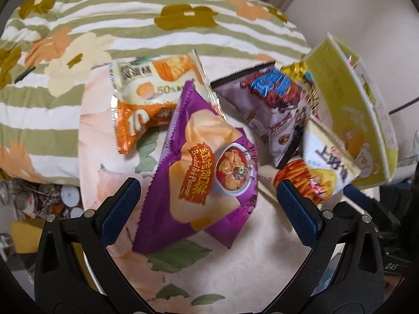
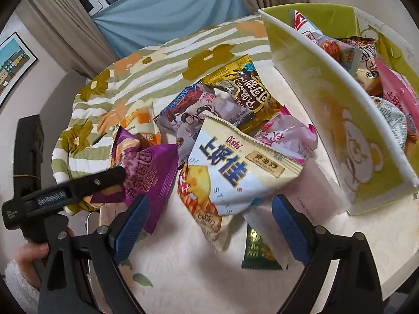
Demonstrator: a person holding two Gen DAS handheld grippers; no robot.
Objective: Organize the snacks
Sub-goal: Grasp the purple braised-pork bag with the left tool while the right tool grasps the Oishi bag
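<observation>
A purple chip bag lies on the floral cloth, between and just past the open fingers of my left gripper. An orange-and-white cake pack lies behind it. A white Oishi bag lies just beyond my open right gripper; it also shows in the left wrist view. A grey-purple snack bag, a gold bag and a pink pack lie behind. The yellow-green box at the right holds several snacks. The left gripper shows at the left of the right wrist view, over the purple bag.
A striped floral quilt is bunched up behind the snacks. A small dark green packet lies near my right fingers. The cloth-covered surface ends at the right past the box. Curtains and a window are at the back.
</observation>
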